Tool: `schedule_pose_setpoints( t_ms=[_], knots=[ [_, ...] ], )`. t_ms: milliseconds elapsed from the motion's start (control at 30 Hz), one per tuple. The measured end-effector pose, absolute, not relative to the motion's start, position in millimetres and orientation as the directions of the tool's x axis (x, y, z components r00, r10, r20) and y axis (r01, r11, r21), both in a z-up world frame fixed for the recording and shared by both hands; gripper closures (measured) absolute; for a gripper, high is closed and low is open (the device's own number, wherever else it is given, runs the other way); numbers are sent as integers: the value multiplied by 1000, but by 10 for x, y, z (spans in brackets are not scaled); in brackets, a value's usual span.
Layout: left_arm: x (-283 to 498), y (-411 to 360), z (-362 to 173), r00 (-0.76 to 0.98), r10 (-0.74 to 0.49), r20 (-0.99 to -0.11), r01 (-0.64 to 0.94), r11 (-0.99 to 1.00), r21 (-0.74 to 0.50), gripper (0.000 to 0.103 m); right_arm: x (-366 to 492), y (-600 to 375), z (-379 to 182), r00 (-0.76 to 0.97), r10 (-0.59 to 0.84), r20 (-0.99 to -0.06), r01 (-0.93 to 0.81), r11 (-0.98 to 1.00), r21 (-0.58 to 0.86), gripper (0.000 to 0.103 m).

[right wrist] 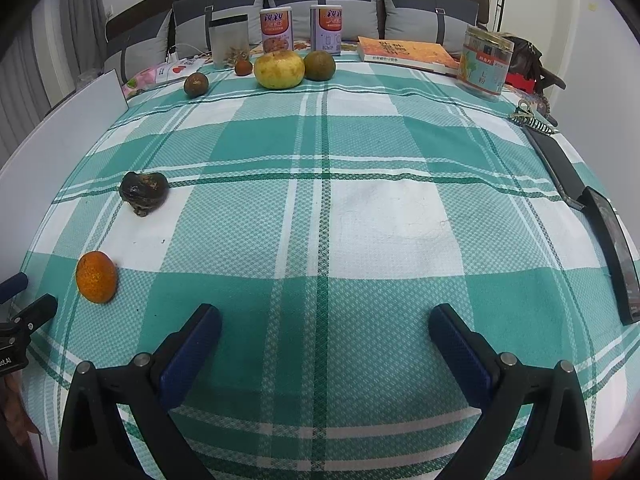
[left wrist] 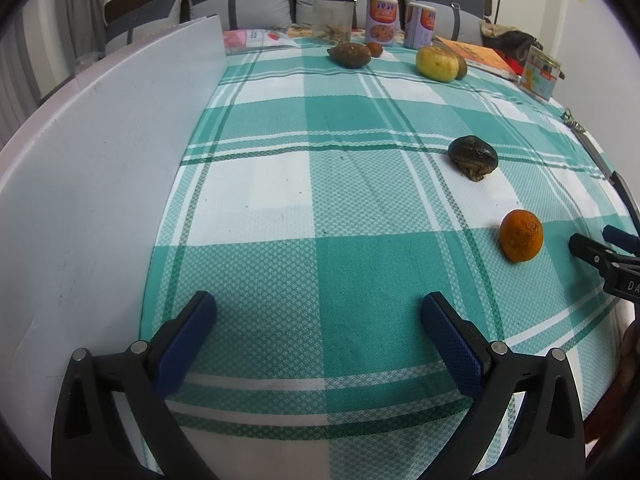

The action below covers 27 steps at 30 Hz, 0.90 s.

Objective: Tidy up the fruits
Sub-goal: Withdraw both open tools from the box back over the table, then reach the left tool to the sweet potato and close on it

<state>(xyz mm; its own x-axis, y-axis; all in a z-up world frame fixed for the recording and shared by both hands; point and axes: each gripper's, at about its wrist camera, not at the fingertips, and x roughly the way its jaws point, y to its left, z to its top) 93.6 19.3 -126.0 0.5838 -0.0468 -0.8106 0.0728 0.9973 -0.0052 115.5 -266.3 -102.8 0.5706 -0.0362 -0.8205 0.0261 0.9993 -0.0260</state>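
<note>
Both grippers are hanging wide open over the green and white checked cloth [right wrist: 320, 152], and nothing is sitting between the fingers of the left gripper [left wrist: 318, 312] or the right gripper [right wrist: 325, 324]. The small orange [right wrist: 96, 277] is lying on the cloth nearest the grippers, just past the left gripper's right finger, and a dark wrinkled fruit [right wrist: 143, 192] is lying a bit farther along. At the far end of the cloth a big yellow fruit [right wrist: 279, 69] is sitting beside a green fruit [right wrist: 319, 65], with two little brown fruits [right wrist: 196, 84] near them, in front of two cans [right wrist: 277, 31].

Even, soft indoor light; faint shadows; strong fisheye bending, dark corners, far edges perhaps slightly blurred
</note>
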Motion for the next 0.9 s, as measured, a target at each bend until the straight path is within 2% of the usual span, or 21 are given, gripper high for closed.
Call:
schedule_pose_setpoints(
  t_ms=[733,900],
  knots=[
    [997,204,-1238,540,-56,-840,75,997,-18,1,1142,-2653,-1030,583,-38,-811,26,999,-29,0],
    [1027,219,-1190,502,-100,-859,86,994,-65,2,1141,-2651,-1031,583,-38,-811,26,999,-29,0]
  ],
)
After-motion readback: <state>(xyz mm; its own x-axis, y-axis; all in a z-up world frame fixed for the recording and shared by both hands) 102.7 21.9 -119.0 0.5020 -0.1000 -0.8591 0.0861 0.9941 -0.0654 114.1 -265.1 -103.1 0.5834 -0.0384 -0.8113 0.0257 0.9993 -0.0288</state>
